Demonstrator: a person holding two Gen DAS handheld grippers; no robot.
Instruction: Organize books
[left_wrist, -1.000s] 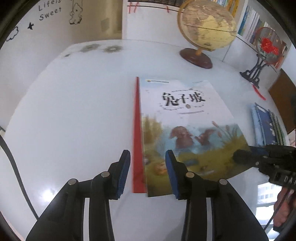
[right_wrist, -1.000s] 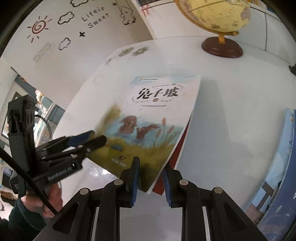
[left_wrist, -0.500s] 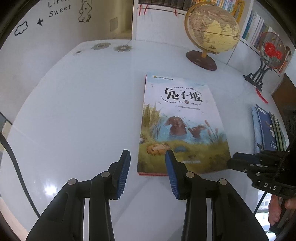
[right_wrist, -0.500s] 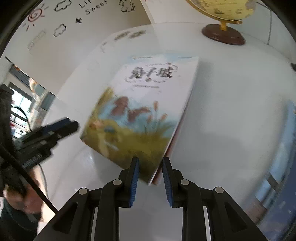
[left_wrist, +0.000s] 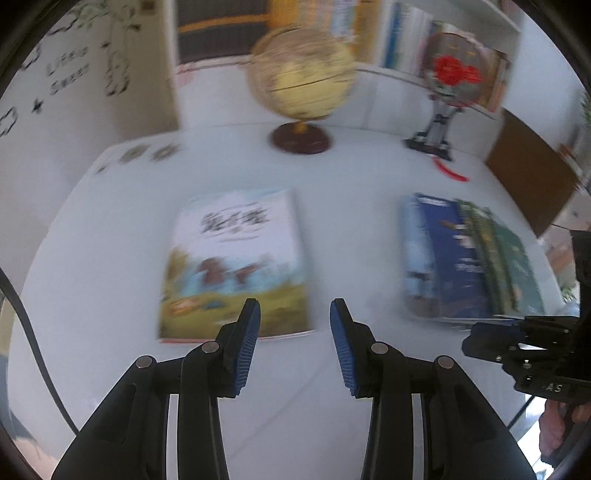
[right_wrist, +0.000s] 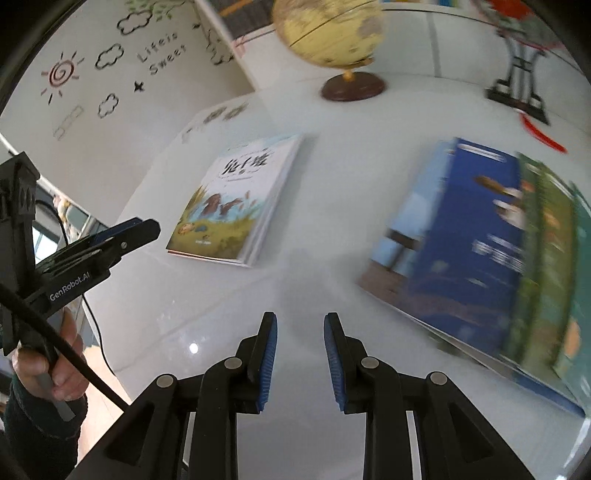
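— Where do the books lie?
— The picture book (right_wrist: 236, 201) tops a small pile on the white table (right_wrist: 314, 266); a fanned spread of books (right_wrist: 491, 254) lies well apart, unstacked.
— The grippers?
— Left gripper (left_wrist: 294, 345) and right gripper (right_wrist: 300, 360) hover with fingers parted, holding nothing.

left wrist: faces globe (left_wrist: 301, 79) | right wrist: likewise; shared: picture book (right_wrist: 236, 199)
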